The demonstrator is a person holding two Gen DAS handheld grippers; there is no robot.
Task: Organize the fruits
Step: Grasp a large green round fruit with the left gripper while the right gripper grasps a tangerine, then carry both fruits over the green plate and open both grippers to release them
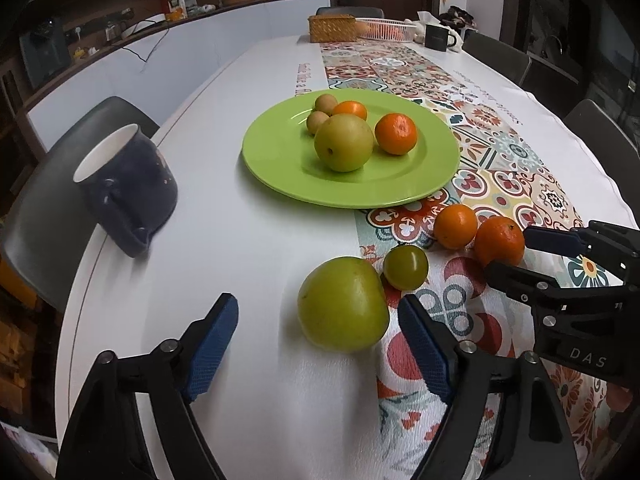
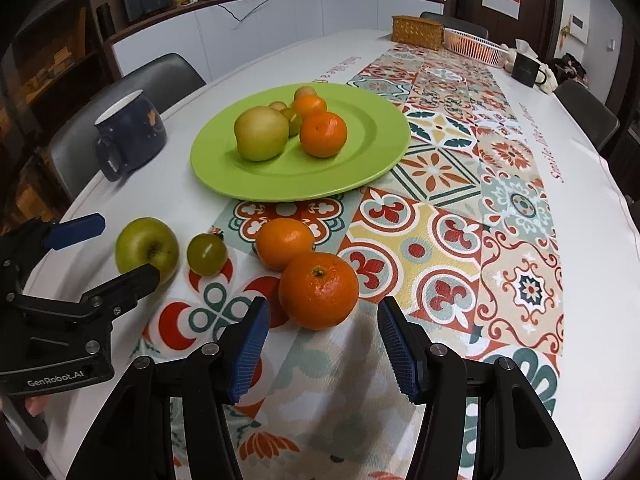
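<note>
Left gripper (image 1: 318, 320) spread wide just short of green apple (image 1: 343, 304); right gripper (image 2: 322, 322) gaped wide around near tangerine (image 2: 318, 290), not gripping. Beside these on patterned runner (image 2: 440, 240): small green fruit (image 1: 405, 267), second tangerine (image 1: 455, 226). Beyond, green plate (image 1: 280, 168) with 5 fruits; dark mug (image 1: 128, 176) left

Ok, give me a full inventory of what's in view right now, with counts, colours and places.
Round green plate: one, on the table, partly on the patterned runner.
Fruit on the plate: one large yellow-green apple, two orange mandarins, a few small yellow-green fruits behind.
Fruit off the plate: one large green apple, one small green round fruit, two orange mandarins, near edge.
Dark blue ceramic mug: one, left of the plate.
Woven yellow basket, white wire basket, black mug: far end.
Left gripper: open, around the large green apple.
Right gripper: open, just before a mandarin.
</note>
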